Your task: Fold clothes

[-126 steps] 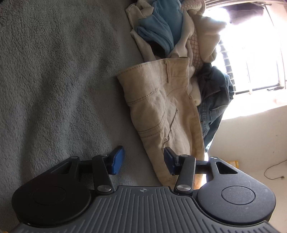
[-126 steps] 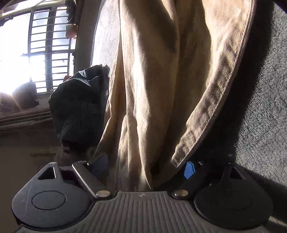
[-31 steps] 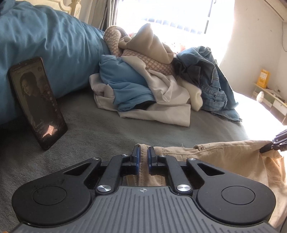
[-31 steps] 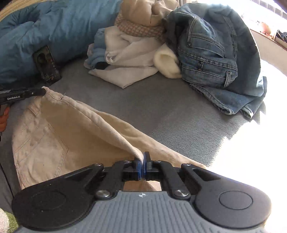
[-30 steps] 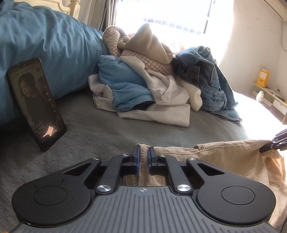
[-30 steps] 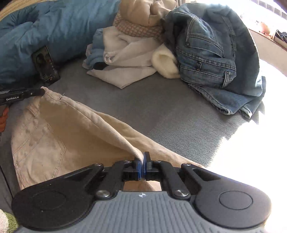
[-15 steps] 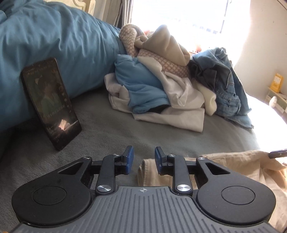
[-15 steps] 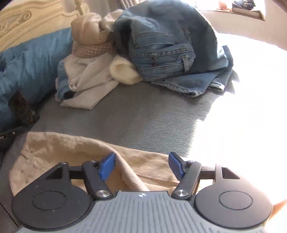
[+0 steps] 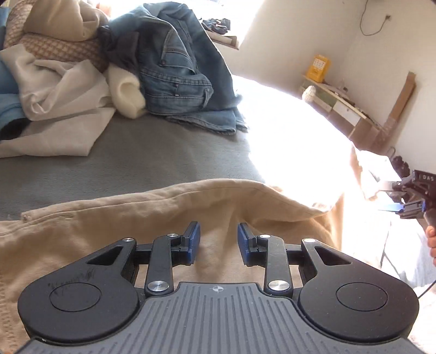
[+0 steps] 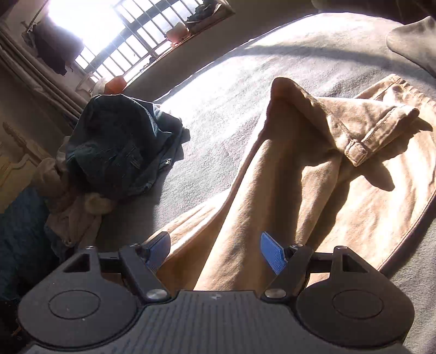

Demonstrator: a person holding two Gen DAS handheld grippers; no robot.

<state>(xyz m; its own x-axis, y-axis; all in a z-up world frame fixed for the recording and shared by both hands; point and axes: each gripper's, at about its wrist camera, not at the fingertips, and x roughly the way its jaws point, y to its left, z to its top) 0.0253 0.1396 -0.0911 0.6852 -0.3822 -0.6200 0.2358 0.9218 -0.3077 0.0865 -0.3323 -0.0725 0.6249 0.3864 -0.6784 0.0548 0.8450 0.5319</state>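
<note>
Tan trousers lie folded on the grey bed cover. My left gripper hovers over them, its jaws opening, the blue pads apart and pressing on nothing. In the right wrist view the same trousers spread out rumpled, a waistband belt loop standing up at the right. My right gripper is over the cloth with its jaws opening wide; cloth lies below the gap, and the pads do not touch it. The right gripper's tool also shows at the right edge of the left wrist view.
A pile of unfolded clothes sits at the back: blue jeans, white and cream garments, a beige top. The jeans look dark in the right wrist view. A barred window and a low shelf stand beyond the bed.
Both grippers let go of the tan trousers and opened. Both swung sideways; the right view rolled strongly. The phone and blue duvet are out of the left view.
</note>
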